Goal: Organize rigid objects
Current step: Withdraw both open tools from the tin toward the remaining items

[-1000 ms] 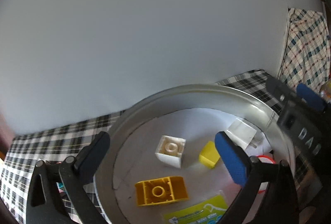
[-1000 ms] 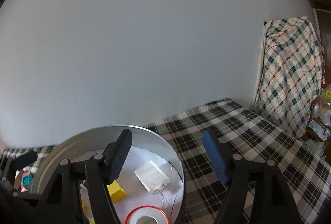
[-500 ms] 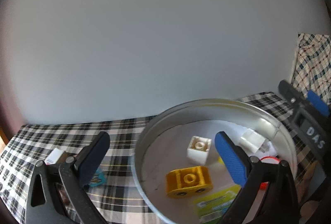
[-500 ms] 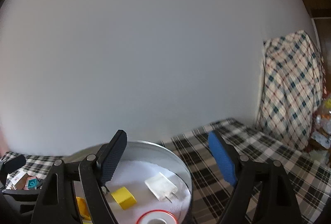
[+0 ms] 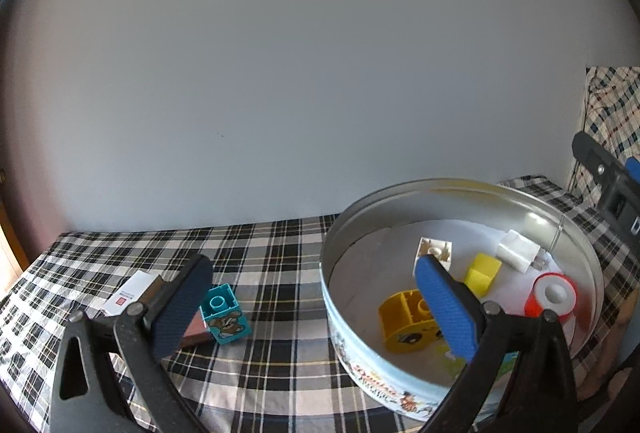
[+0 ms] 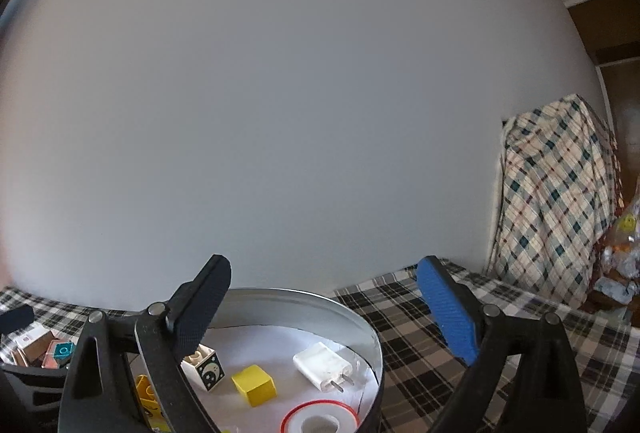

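A round tin (image 5: 460,321) sits on a checked cloth (image 5: 272,257), its wall printed with cartoon figures and its floor lined with white paper. Inside lie a yellow arch brick (image 5: 404,317), a small yellow cube (image 5: 482,275), a white brick (image 5: 434,253), a white plug (image 5: 518,255) near the far wall and a red-rimmed tape roll (image 5: 554,295) at the right side.

The left gripper (image 5: 316,309) hovers over the tin's left edge with its jaws spread wide and nothing between them: the blue pad hangs above the tin's floor, the black pad above the cloth outside. Left of the tin, on the cloth, stands a teal brick (image 5: 224,313) with a cartoon animal on its side. It touches a brown flat thing (image 5: 194,329), partly hidden by the black finger, and a white box (image 5: 130,291) lies just behind.

The right gripper (image 6: 324,317) is also wide and empty, held above the tin's (image 6: 296,299) far rim. Its black pad is over the tin, its blue pad over the cloth (image 6: 408,337) to the right. This view shows the white brick (image 6: 202,367) with a moon print, the cube (image 6: 254,385), the plug (image 6: 324,365) with prongs pointing right, the tape roll (image 6: 320,421) at the bottom edge and a sliver of the arch brick (image 6: 146,395). At far left sit the teal brick (image 6: 64,350) and some boxes. A checked fabric (image 6: 556,201) hangs at the right by the wall.
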### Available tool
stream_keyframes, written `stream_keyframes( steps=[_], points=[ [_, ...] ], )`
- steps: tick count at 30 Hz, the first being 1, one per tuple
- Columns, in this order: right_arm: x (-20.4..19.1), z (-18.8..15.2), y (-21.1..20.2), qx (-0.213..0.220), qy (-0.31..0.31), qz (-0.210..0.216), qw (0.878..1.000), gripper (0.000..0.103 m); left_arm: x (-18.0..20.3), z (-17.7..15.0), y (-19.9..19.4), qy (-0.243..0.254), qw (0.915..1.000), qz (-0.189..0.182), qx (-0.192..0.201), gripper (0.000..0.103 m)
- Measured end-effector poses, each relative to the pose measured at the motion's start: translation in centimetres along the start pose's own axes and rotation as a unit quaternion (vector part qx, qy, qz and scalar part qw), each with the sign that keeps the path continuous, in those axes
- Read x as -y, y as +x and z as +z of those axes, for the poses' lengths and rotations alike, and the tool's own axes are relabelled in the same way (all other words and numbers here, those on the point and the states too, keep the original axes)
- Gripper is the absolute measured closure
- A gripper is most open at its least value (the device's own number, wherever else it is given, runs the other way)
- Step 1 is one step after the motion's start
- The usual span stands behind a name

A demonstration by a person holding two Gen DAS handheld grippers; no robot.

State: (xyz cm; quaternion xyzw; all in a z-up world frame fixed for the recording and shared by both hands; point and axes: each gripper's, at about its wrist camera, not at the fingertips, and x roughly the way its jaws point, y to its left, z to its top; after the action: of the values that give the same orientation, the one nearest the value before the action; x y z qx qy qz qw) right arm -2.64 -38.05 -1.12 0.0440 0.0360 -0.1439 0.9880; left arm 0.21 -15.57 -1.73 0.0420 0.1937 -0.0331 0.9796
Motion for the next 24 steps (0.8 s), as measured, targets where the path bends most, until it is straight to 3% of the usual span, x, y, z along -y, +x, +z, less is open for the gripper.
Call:
stream_keyframes(
  steps=[7, 24],
  points=[
    [1.0, -0.1, -1.0, -0.012, 0.028, -0.027, 0.999, 0.007, -0.3, -0.3, -0.2, -0.002, 0.9999, -0.010, -0.003, 0.000],
    [-0.2, -0.5, -4.8, -0.013, 0.047, -0.046, 0.998, 0.007, -3.6, -1.6, -2.1, -0.011, 0.9996, -0.024, -0.011, 0.000]
  ],
)
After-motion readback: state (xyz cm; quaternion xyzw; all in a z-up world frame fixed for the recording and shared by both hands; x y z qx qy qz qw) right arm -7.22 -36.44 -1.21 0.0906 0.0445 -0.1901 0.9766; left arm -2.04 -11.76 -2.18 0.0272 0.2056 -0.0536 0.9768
